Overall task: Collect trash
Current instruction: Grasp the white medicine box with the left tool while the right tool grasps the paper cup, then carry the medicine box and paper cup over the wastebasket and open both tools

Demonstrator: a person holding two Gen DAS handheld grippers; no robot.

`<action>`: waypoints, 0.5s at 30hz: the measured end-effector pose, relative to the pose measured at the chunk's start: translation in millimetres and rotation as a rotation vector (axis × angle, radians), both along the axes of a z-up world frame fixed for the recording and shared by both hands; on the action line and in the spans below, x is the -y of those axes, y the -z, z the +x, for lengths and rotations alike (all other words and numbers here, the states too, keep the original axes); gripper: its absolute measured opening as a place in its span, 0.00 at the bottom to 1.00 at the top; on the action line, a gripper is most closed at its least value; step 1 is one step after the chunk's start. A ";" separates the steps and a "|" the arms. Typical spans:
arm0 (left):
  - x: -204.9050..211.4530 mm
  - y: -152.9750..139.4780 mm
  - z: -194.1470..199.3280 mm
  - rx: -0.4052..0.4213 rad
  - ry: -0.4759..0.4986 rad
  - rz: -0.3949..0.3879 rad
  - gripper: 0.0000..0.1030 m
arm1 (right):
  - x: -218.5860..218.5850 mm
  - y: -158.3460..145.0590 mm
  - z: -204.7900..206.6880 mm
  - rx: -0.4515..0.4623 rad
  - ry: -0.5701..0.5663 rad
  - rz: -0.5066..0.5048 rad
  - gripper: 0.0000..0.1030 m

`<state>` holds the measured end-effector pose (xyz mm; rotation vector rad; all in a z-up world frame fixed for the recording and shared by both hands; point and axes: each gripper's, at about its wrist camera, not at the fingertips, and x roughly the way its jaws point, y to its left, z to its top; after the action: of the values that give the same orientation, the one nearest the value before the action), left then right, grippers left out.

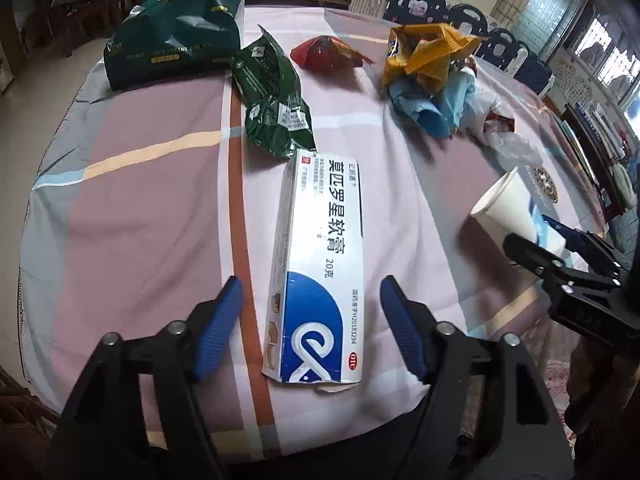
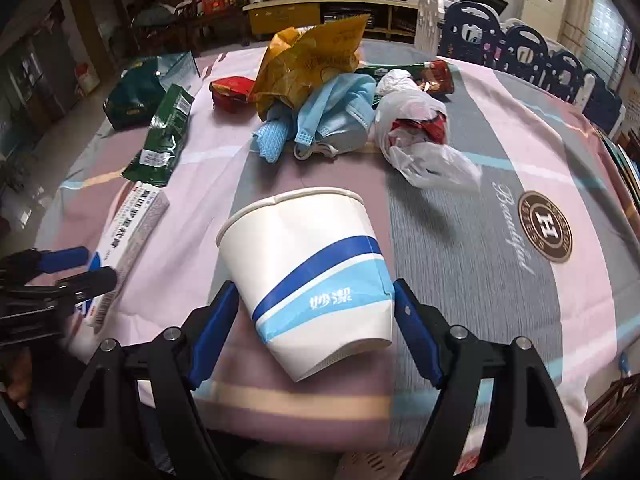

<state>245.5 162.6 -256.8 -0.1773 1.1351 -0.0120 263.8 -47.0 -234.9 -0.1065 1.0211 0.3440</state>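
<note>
A white and blue medicine box [image 1: 320, 264] lies flat on the striped tablecloth [image 1: 152, 216]. It sits between the blue pads of my left gripper [image 1: 312, 292], which is open with a gap on each side of the box. The left gripper [image 2: 92, 264] also shows at the left edge of the right wrist view, astride the box [image 2: 132, 228]. A white paper cup [image 2: 308, 276] with blue bands tilts rim-away between the pads of my right gripper [image 2: 316, 286]; both pads touch its lower wall, which is dented on the right. From the left wrist view the cup [image 1: 508, 208] is in the right gripper [image 1: 536, 236].
Farther back lie a green foil packet [image 1: 276, 100], a dark green bag [image 1: 172, 40], a red wrapper [image 1: 324, 52], a yellow bag [image 2: 308, 64] over blue face masks [image 2: 336, 112], and a clear plastic bag [image 2: 420, 140]. Chairs [image 2: 520, 44] line the far right.
</note>
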 end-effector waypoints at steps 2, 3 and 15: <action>3.1 3.1 2.3 -0.021 0.004 0.024 0.52 | 3.2 -5.3 -8.1 0.000 0.011 0.026 0.74; 4.2 3.7 2.7 -0.025 0.010 0.028 0.50 | 5.5 -8.1 -12.1 0.001 0.017 0.034 0.74; 2.7 4.2 1.5 -0.010 0.024 -0.006 0.40 | 26.2 -33.9 -44.5 0.048 0.072 0.063 0.74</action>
<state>247.0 159.9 -261.1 -0.1690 1.1473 -0.0362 219.3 -73.1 -201.0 -0.0212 0.9631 0.3062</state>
